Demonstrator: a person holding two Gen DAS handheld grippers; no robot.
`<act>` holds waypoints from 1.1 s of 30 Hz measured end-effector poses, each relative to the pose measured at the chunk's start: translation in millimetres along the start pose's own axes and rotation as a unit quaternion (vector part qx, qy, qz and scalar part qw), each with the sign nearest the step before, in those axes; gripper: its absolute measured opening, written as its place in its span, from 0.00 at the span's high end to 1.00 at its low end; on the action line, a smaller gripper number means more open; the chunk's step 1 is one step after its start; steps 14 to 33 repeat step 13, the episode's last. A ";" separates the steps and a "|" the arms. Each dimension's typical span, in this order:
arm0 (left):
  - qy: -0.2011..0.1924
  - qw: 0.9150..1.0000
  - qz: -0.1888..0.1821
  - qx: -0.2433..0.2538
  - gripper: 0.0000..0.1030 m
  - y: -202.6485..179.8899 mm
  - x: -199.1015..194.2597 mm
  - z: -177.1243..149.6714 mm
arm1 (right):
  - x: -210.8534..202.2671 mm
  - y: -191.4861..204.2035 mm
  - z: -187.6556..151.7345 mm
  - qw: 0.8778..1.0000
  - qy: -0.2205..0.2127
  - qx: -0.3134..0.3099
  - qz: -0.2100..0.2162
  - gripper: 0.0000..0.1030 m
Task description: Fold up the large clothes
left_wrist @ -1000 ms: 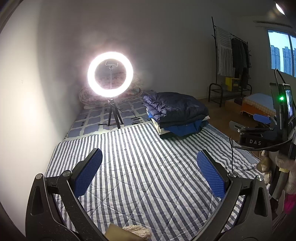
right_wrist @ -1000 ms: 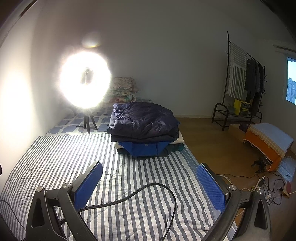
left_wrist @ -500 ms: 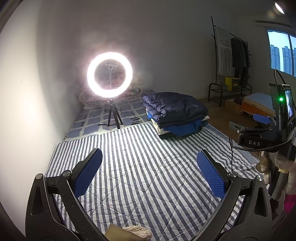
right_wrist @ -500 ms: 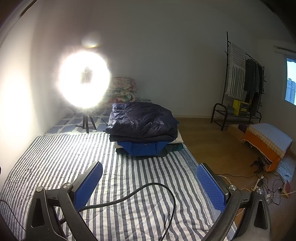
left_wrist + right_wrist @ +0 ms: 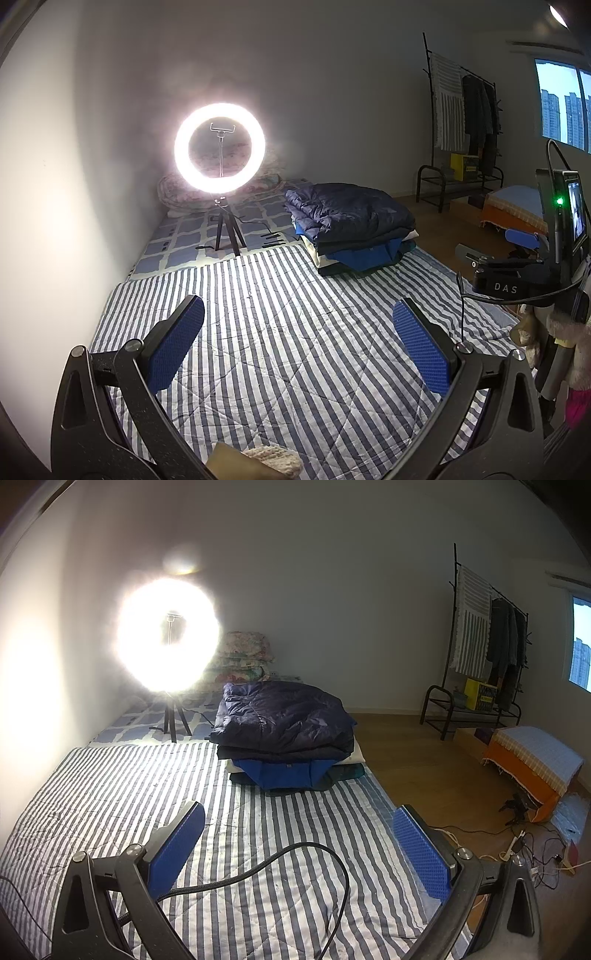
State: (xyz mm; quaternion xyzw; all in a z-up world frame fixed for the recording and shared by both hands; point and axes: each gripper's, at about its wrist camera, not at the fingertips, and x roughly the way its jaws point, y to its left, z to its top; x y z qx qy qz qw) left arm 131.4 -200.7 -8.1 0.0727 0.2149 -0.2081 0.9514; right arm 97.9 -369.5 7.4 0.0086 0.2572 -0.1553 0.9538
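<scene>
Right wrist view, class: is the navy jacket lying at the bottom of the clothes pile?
No, the navy jacket tops the pile, with a blue garment beneath it.

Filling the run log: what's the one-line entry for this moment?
left gripper: open, empty | right gripper: open, empty | folded clothes stack: on striped quilt

Bare striped quilt (image 5: 295, 332) before clothes stack (image 5: 351, 229)

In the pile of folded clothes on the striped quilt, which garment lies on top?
The dark navy puffer jacket; the bright blue garment sits beneath it.
</scene>
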 end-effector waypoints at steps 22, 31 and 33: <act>-0.002 1.000 0.002 0.005 0.00 0.4 -1.8 -5.2 | 2.2 -0.2 -1.9 1.000 0.006 -0.006 -0.002 0.00; -0.002 1.000 0.002 0.005 0.00 0.4 -1.8 -5.2 | 2.2 -0.2 -1.9 1.000 0.006 -0.006 -0.002 0.00; -0.002 1.000 0.002 0.005 0.00 0.4 -1.8 -5.2 | 2.2 -0.2 -1.9 1.000 0.006 -0.006 -0.002 0.00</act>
